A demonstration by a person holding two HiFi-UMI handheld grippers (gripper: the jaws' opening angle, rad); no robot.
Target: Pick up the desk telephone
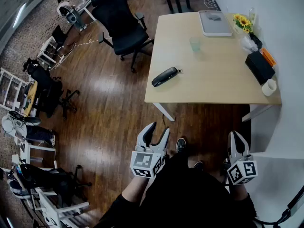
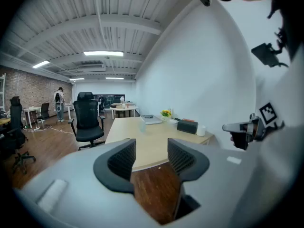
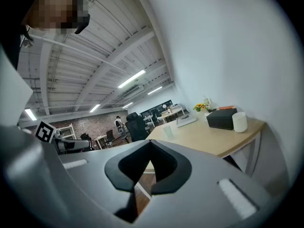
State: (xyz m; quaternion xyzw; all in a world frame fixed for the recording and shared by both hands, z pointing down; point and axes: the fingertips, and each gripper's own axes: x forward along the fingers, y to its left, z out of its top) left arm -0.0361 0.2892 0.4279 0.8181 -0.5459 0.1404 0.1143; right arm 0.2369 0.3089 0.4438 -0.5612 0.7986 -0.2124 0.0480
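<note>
The telephone is a black handset lying slantwise near the front left corner of the light wooden desk. Both grippers hang low in front of the person's body, well short of the desk and touching nothing. In the head view my left gripper points toward the desk's front edge. Its jaws stand apart, and only floor shows between them in the left gripper view. My right gripper is below the desk's right end, and its pads meet with nothing between them.
On the desk are a grey tray, a clear cup, yellow flowers, a black box and a white mug. A black office chair stands left of the desk. A white wall runs along the right.
</note>
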